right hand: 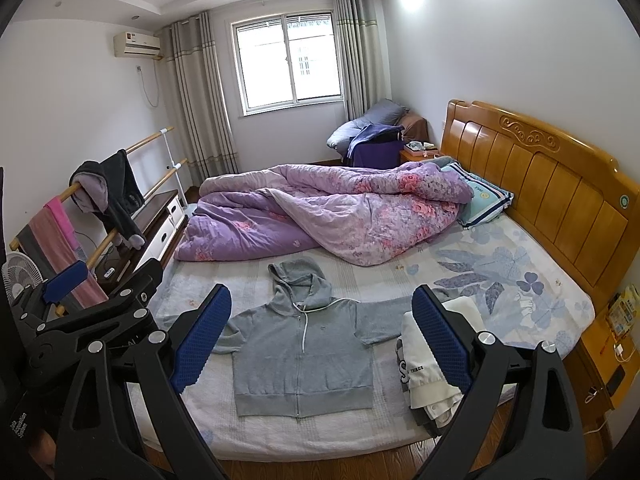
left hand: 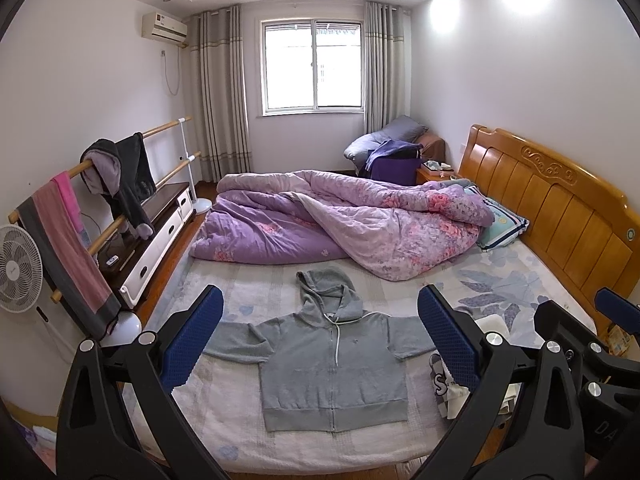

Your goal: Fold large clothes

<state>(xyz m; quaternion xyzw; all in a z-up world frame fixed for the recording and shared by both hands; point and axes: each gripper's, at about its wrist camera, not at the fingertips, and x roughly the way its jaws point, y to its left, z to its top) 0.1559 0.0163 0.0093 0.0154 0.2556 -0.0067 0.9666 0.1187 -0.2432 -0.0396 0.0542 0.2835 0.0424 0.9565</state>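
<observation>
A grey zip hoodie (left hand: 332, 364) lies flat and face up on the bed (left hand: 248, 292), hood pointing away, both sleeves spread sideways, zip closed. My left gripper (left hand: 322, 340) hovers above the bed's near edge, open, nothing between its blue pads (left hand: 196, 336). In the right wrist view the hoodie (right hand: 300, 356) sits slightly left of centre. My right gripper (right hand: 322, 340) is also open and empty, held above the near edge. The two grippers hang side by side, neither touching the cloth.
A stack of folded light clothes (right hand: 424, 368) sits right of the hoodie. A rumpled purple quilt (right hand: 320, 212) and a pillow (right hand: 484, 200) fill the far half. Wooden headboard (right hand: 540, 184) right; clothes rail (left hand: 116, 176), fan (left hand: 18, 268) and low cabinet (left hand: 160, 232) left.
</observation>
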